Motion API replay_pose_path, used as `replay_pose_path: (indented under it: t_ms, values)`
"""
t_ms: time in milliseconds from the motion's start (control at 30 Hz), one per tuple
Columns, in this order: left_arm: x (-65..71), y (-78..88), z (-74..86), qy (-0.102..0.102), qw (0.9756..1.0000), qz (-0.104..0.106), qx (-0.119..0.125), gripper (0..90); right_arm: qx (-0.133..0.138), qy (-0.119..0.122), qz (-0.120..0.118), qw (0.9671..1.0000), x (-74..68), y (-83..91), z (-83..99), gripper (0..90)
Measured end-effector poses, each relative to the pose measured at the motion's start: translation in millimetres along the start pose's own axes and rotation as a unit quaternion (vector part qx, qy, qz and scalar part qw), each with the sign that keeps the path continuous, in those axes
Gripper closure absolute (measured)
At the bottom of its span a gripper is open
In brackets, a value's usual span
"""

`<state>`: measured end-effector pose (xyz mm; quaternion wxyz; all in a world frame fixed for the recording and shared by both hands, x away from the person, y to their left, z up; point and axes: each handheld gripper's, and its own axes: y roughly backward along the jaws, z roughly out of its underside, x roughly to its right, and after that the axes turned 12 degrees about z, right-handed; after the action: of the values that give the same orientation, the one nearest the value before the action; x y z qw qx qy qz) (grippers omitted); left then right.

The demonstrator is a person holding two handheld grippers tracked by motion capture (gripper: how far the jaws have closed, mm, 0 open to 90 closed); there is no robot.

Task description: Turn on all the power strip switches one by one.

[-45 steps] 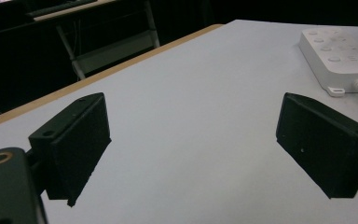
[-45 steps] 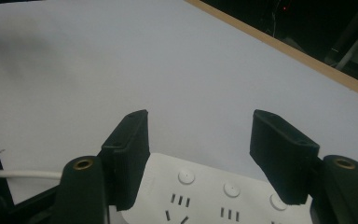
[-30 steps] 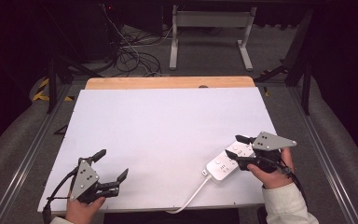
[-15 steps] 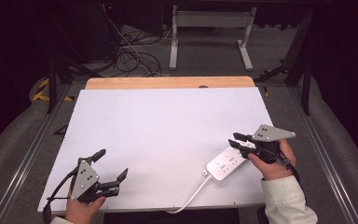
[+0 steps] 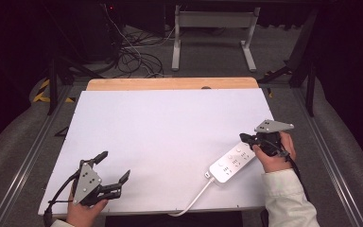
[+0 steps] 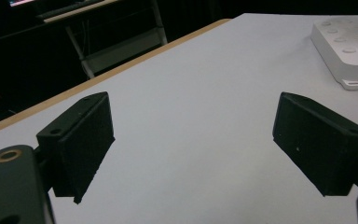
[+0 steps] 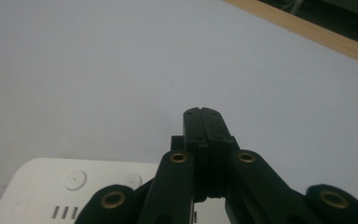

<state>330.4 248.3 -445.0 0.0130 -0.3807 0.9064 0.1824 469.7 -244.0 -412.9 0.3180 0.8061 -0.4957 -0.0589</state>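
So the whole thing plays out on a big white table (image 5: 170, 137) with a wooden strip along its far edge, and the only real object on it is a white power strip (image 5: 231, 163) sitting near the front right corner. Its long axis runs diagonally, near end pointing toward the person's side and to the left, far end angled up toward the right, with its white cord (image 5: 194, 201) trailing off the near end and over the front edge of the table. The right gripper (image 5: 244, 137) is right at the strip's far end, hovering over or maybe touching the button area; I can't tell from above whether there's contact. Its jaws have just been closing and are now fully clenched with nothing between them, which you can see clearly in the right gripper view (image 7: 205, 121), where the strip (image 7: 65, 191) sits below and to the left of the tips. My guess is it's set up to poke a switch with the closed tip. The left gripper (image 5: 113, 168) is well apart at the front left corner, jaws spread wide and holding nothing, with the strip (image 6: 349, 42) far off in its view. No containers anywhere, so nothing to report there.
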Motion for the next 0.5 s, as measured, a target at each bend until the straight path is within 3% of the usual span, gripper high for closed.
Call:
replay_pose_path:
  t_ms: [167, 267, 500]
  values:
    - [-0.2, -0.4, 0.8, 0.007, 1.0000, -0.001, 0.001, 12.9, -0.021, 0.002, 0.010, 0.9997, 3.5, -9.7, 3.6, 90.0]
    - [-0.4, -0.8, 1.5, 0.004, 1.0000, -0.005, -0.001, 18.5, -0.033, 0.000, 0.016, 0.9993, 6.4, -15.4, 6.3, 90.0]
    - [-1.2, -1.5, 1.9, 0.009, 0.9999, -0.008, -0.004, 18.3, -0.056, -0.009, 0.026, 0.9980, 11.4, -27.2, 12.9, 90.0]
